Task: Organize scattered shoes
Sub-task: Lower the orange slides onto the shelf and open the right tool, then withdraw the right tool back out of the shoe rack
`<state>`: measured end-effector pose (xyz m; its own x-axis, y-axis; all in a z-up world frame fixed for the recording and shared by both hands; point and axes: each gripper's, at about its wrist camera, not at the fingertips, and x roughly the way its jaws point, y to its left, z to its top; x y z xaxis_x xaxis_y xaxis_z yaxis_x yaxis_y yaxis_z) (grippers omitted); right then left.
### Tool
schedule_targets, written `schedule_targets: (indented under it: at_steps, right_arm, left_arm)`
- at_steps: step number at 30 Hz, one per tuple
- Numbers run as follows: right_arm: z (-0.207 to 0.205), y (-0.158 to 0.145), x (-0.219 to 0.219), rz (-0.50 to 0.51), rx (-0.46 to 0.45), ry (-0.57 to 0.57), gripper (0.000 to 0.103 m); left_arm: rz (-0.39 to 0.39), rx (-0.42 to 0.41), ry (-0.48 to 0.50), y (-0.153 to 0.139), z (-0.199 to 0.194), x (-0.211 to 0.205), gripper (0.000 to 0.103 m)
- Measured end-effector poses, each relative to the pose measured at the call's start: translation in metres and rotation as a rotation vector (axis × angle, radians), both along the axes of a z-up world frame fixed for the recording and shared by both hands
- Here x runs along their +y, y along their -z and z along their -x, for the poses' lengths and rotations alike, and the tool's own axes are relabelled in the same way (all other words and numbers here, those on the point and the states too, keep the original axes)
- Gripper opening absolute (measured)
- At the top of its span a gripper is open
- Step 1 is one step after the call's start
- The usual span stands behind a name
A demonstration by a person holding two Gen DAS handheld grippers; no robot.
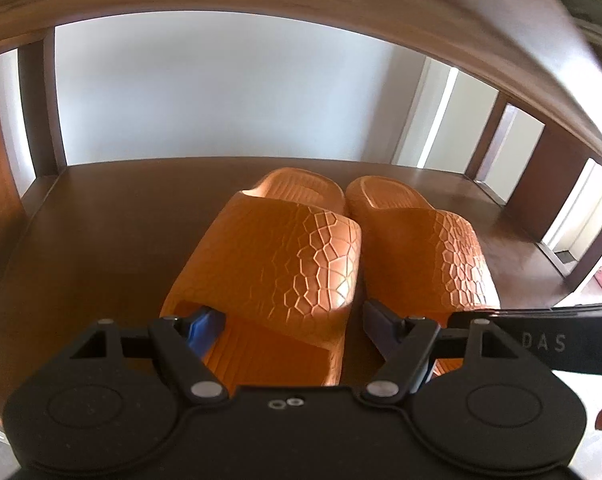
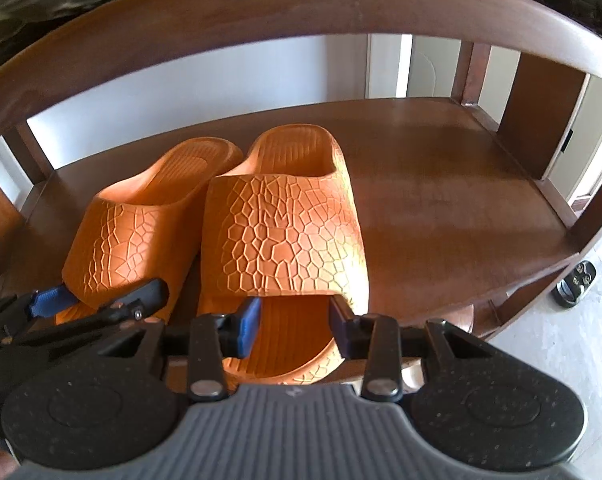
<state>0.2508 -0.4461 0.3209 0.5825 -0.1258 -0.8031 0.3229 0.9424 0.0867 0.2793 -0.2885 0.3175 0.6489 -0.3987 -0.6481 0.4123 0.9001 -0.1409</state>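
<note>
Two orange slide slippers with a cracked pattern stand side by side on a brown wooden shelf [image 1: 101, 216], toes toward me. In the left wrist view my left gripper [image 1: 289, 326] is open, its fingers straddling the toe end of the left slipper [image 1: 277, 264]; the right slipper [image 1: 437, 256] lies beside it. In the right wrist view my right gripper [image 2: 295, 322] is open at the toe opening of the right slipper [image 2: 285, 236]. The left slipper [image 2: 137, 232] and the left gripper [image 2: 101, 300] show at the left.
The shelf [image 2: 441, 200] has bare room to the right of the slippers. A wooden board [image 2: 301, 4] runs above, side posts [image 1: 41, 100] stand at the left. A dark shoe [image 2: 575, 284] lies on the floor at the right.
</note>
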Motion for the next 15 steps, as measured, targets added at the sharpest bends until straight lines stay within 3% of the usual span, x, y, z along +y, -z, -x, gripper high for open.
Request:
schedule_targets:
  at_steps: [7,15]
  right_arm:
    - [-0.016,0.004,-0.009,0.024,-0.018,-0.004,0.045]
    - [0.005,-0.008,-0.013,-0.024,-0.018,-0.016,0.046]
  left_arm:
    - [-0.005,0.006,-0.046,0.000,-0.009,-0.013,0.076]
    - [0.005,-0.026,-0.044,-0.013,0.036,0.007,0.076]
